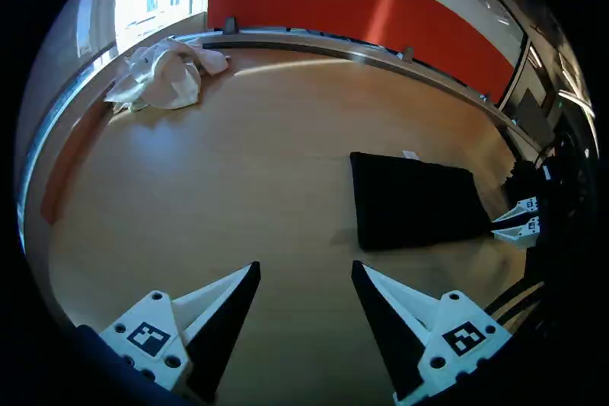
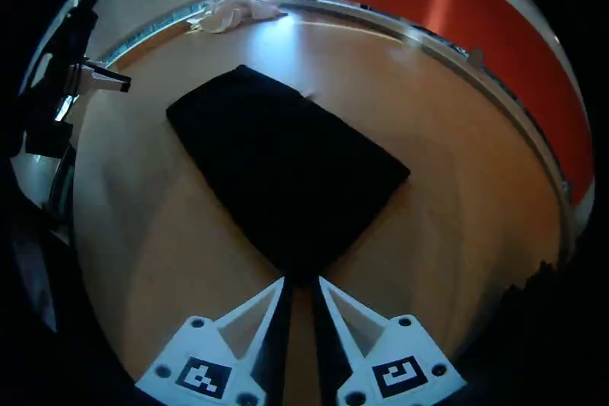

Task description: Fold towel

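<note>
A black towel [image 1: 415, 196] [image 2: 285, 158] lies folded flat as a rectangle on the wooden table [image 1: 251, 170]. My right gripper [image 2: 301, 282] is closed down on the towel's near corner, both fingers pressing on the dark cloth. From the left gripper view it appears small at the towel's right corner [image 1: 519, 225]. My left gripper [image 1: 304, 269] stands open over bare wood, left of the towel and apart from it, with nothing between its fingers. The right gripper view shows it far off at the upper left [image 2: 106, 80].
A crumpled white cloth [image 1: 164, 75] [image 2: 232, 14] lies at the table's far corner near a window. An orange panel [image 1: 358, 6] and a raised rail run along the far table edge. A person in dark clothes [image 2: 53, 86] stands at the side.
</note>
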A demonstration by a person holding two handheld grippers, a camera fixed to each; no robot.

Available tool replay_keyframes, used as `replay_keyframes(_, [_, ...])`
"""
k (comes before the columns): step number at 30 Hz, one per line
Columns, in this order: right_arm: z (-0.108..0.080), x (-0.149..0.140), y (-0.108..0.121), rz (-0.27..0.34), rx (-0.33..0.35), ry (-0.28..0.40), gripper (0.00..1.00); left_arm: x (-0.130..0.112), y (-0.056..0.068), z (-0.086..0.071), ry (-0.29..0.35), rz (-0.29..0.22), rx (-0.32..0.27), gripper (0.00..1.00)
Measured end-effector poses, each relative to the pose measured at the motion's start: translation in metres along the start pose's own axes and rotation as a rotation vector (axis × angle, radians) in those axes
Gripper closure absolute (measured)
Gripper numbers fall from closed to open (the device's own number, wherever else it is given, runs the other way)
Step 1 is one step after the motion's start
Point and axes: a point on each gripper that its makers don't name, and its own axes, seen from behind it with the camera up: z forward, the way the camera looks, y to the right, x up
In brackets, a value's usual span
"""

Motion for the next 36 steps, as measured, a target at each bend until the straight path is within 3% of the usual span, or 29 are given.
replay_keyframes(3, [0.000,0.002,0.001,-0.006,-0.006,0.004,0.95,0.001,0.001,0.000,-0.001,0.002,-0.003,0.11])
replay_keyframes(17, [-0.009,0.027,0.003,-0.031,-0.033,0.045,0.96,0.003,0.002,0.000,0.000,0.000,-0.011,0.11])
replay_keyframes(36, [-0.039,0.151,-0.015,-0.198,-0.038,0.208,0.96,0.015,0.000,-0.014,0.035,-0.032,-0.018,0.11])
